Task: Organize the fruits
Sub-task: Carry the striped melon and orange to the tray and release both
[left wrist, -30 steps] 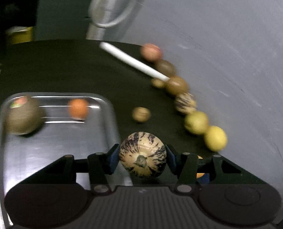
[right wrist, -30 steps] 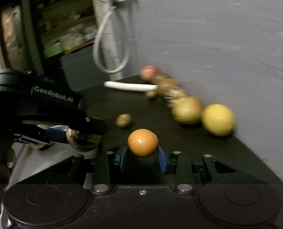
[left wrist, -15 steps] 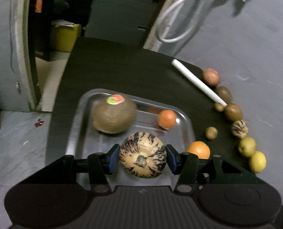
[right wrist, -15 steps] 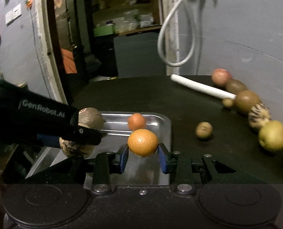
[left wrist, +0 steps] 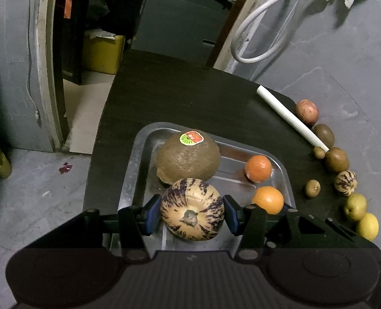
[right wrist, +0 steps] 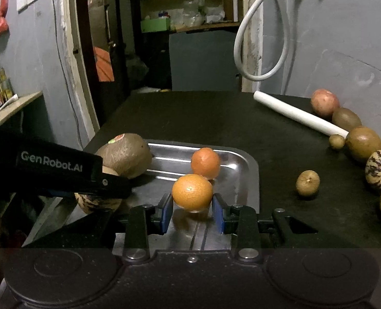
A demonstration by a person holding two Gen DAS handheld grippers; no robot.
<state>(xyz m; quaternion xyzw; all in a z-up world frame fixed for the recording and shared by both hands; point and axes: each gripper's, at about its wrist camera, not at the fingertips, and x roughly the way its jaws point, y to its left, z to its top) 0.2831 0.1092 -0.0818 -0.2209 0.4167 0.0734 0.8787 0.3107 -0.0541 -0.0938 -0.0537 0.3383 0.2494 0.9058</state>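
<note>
My left gripper is shut on a cream fruit with purple stripes and holds it over the near part of a steel tray. My right gripper is shut on an orange above the tray's near right part; the same orange shows in the left wrist view. In the tray lie a big brown fruit with a sticker and a small orange. The left gripper's body crosses the left of the right wrist view and hides most of the striped fruit.
The tray sits on a dark table. Along its right edge by the wall lie a white tube, a red fruit, brown fruits, a small striped fruit, yellow fruits and a small brown one.
Both grippers have swung left from the row of fruit by the wall to above the tray, each still holding its fruit.
</note>
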